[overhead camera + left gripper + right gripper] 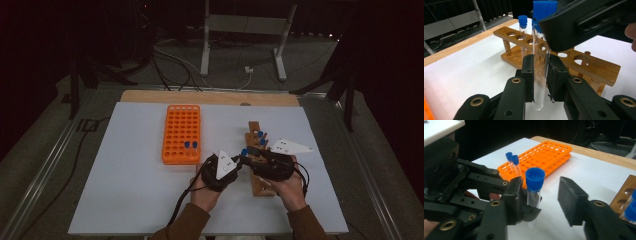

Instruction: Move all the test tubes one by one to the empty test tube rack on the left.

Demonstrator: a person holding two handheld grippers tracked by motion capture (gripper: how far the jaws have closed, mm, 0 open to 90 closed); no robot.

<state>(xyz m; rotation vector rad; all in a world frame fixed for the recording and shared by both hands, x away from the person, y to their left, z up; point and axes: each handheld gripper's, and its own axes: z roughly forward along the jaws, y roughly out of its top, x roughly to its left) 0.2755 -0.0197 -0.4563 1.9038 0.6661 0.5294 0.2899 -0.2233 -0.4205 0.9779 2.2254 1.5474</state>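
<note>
I have the left gripper [541, 75] pinching a clear test tube [540, 62] with a blue cap [544, 8]: both pads press on the glass around the middle of its length, and the tube stands close to upright with its rounded bottom hanging free below the pads. In the high view the left gripper [235, 162] sits just beside the near end of the wooden rack [258, 160], on the side that faces the orange rack [181, 133], and the tube's cap shows as a blue dot right at that edge of the wooden rack.

My right gripper [541, 195] has its jaws spread on either side of the same tube [534, 195]; the far pad stands clearly off the glass with a gap of white table [140, 165] showing between them, and the other jaw is hidden behind the left gripper, so I count no grip there. In the high view the right gripper [250, 157] lies over the near half of the wooden rack, pointing toward the left one.

Two more blue-capped tubes [260, 137] stand in the far half of the wooden rack. Two capped tubes [190, 145] stand in the orange rack, at its near corner on the side toward the wooden rack
</note>
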